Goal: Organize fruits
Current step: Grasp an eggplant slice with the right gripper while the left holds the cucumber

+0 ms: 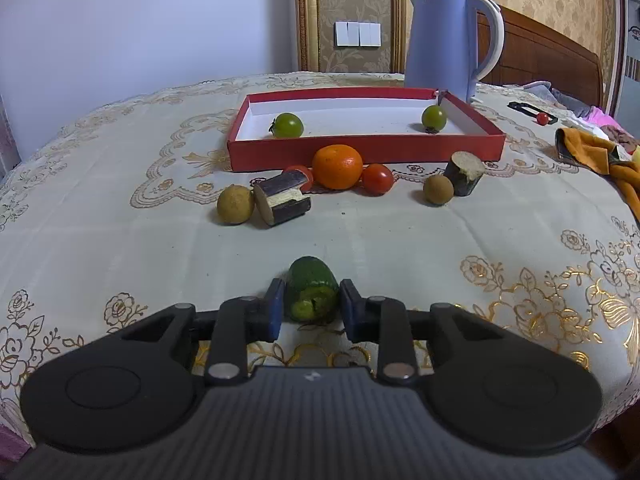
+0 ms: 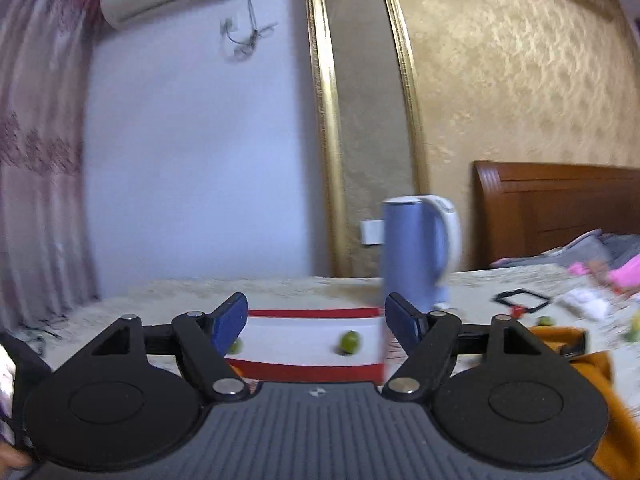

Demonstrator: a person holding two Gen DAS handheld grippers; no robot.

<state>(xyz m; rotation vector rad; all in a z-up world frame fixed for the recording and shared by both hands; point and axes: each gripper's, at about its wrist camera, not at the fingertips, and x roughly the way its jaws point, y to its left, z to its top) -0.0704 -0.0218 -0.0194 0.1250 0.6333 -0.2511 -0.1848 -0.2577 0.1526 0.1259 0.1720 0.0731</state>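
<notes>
Left gripper (image 1: 312,306) clamped on green cucumber chunk (image 1: 313,294) at near table edge, pads on curved sides. Chunk looks firm, waxy skin, wet cut face: likely slippery, light; squeeze mid-body, not cut end. Beyond: orange (image 1: 338,166), tomatoes, eggplant pieces loose before red tray (image 1: 360,152). Right gripper (image 2: 314,324) jaws wide apart, empty, view blurred.

A cloth-covered table (image 1: 120,208) bears a red tray (image 1: 360,152), kettle (image 1: 444,40), orange (image 1: 337,166) and scattered fruit pieces.
</notes>
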